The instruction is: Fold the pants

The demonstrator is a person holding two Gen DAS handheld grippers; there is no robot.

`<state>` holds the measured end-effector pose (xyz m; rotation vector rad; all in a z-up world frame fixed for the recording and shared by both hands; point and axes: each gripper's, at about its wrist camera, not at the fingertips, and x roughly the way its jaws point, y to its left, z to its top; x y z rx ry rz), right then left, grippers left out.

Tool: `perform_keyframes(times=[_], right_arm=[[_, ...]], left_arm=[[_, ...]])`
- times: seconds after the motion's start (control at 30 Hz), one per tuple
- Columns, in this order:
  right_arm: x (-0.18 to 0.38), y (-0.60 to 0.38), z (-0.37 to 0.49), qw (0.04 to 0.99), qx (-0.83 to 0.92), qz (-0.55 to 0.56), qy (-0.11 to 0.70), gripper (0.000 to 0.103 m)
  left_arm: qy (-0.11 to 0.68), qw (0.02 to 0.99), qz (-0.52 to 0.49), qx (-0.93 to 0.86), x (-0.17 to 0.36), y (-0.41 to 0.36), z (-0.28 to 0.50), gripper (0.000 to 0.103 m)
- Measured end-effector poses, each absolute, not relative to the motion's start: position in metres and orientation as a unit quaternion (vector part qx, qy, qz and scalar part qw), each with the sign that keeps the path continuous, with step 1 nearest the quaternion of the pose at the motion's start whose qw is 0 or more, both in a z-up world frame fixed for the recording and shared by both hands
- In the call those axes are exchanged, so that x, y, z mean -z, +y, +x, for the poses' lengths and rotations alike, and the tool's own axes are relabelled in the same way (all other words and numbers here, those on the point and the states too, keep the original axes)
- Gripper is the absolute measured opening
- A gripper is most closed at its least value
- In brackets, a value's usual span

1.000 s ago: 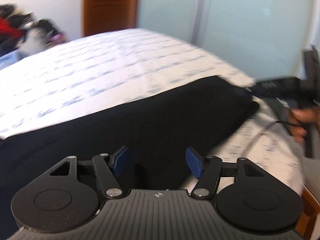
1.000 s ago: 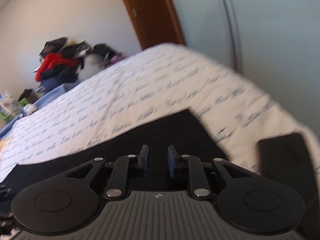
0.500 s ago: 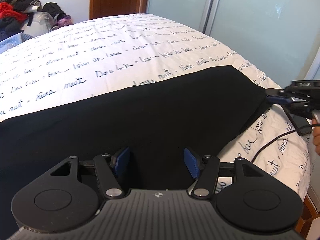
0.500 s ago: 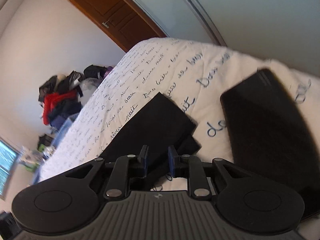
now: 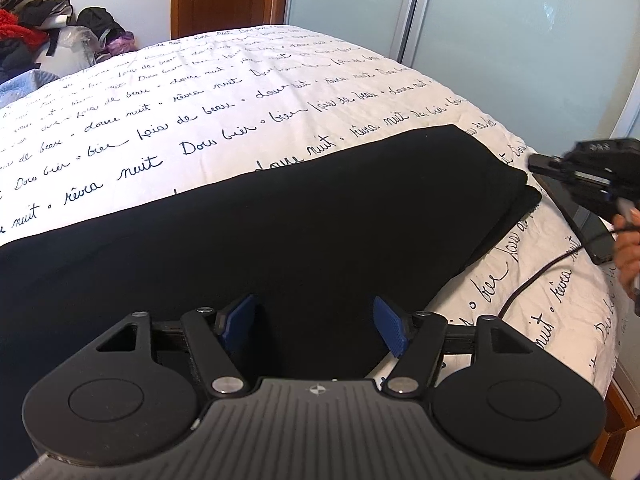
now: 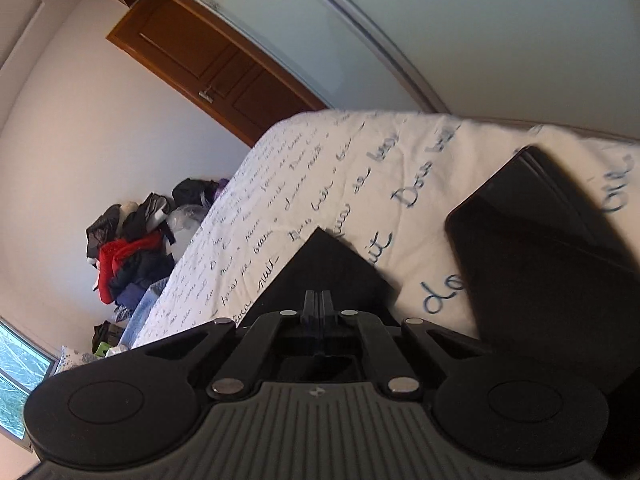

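Black pants (image 5: 320, 220) lie flat in a long folded strip across the white bed with script lettering (image 5: 200, 100). My left gripper (image 5: 314, 324) hovers over the pants' near edge. Its jaws are opening, and its blue pads (image 5: 390, 330) stand apart, not pressing on cloth. In the left wrist view, my right gripper (image 5: 536, 162) reaches the pants' far right corner. In its own view, the right gripper (image 6: 318, 300) is shut, with its tips over the pants' corner (image 6: 332, 268). Whether cloth is pinched between them I cannot tell.
A dark flat tablet-like slab (image 6: 540, 260) lies on the bed right of the pants' corner, with a black cable (image 5: 532, 276) trailing from it. A person's hand (image 5: 628, 248) holds the right gripper. A clothes pile (image 6: 128, 256) sits beyond the bed. The bed's edge drops off at right.
The right gripper's jaws closed from a narrow gap to shut, and its view rolled and came nearer the pants' corner. The left gripper's pads spread slightly wider.
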<state>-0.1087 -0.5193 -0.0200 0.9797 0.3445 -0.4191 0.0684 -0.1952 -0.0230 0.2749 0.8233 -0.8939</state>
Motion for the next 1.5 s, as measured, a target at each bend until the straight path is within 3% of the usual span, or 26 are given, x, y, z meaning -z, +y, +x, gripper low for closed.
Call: perform_keyframes(times=[0.17,0.2,0.3,0.43,0.47,0.5,0.6,0.73,0.8,0.87,0.97,1.03,1.4,1.5], right_arm=[[0.015,-0.514,-0.113,0.836,0.187,0.472,0.206,0.005],[0.018,-0.513,-0.109,0.826,0.188,0.484,0.218,0.011],[0.024,-0.51,-0.094,0.824,0.195,0.474,0.242,0.046],[0.034,-0.516,-0.077,0.832,0.197,0.471,0.218,0.042],[0.036,-0.518,-0.074,0.831,0.196,0.473,0.216,0.032],[0.038,-0.519,-0.072,0.831,0.193,0.474,0.217,0.006],[0.029,-0.509,-0.082,0.847,0.197,0.446,0.21,0.003],[0.021,-0.506,-0.094,0.853,0.212,0.419,0.225,0.005],[0.025,-0.513,-0.092,0.838,0.23,0.425,0.253,0.014],[0.024,-0.514,-0.098,0.829,0.231,0.448,0.243,0.015],[0.015,-0.505,-0.116,0.827,0.242,0.458,0.218,0.032],[0.017,-0.497,-0.124,0.819,0.234,0.475,0.222,0.055],[0.044,-0.503,-0.062,0.819,0.183,0.505,0.203,0.056],[0.047,-0.518,-0.045,0.821,0.201,0.501,0.186,0.047]], left_arm=[[0.383,0.812,0.133,0.419,0.024,-0.198,0.067,0.068],[0.381,0.813,0.134,0.419,0.024,-0.199,0.065,0.068],[0.379,0.814,0.135,0.418,0.023,-0.198,0.063,0.071],[0.378,0.817,0.134,0.415,0.021,-0.196,0.063,0.072],[0.377,0.817,0.134,0.415,0.02,-0.196,0.063,0.072],[0.376,0.817,0.133,0.416,0.019,-0.195,0.063,0.072],[0.372,0.817,0.131,0.42,0.015,-0.19,0.062,0.072],[0.383,0.809,0.138,0.424,0.022,-0.195,0.066,0.073],[0.39,0.809,0.145,0.415,0.027,-0.198,0.066,0.073],[0.385,0.812,0.146,0.414,0.028,-0.196,0.063,0.073],[0.379,0.815,0.148,0.412,0.026,-0.193,0.062,0.074],[0.378,0.82,0.143,0.405,0.026,-0.191,0.064,0.074],[0.401,0.82,0.095,0.398,0.018,-0.189,0.074,0.074],[0.393,0.824,0.098,0.395,0.013,-0.19,0.074,0.078]])
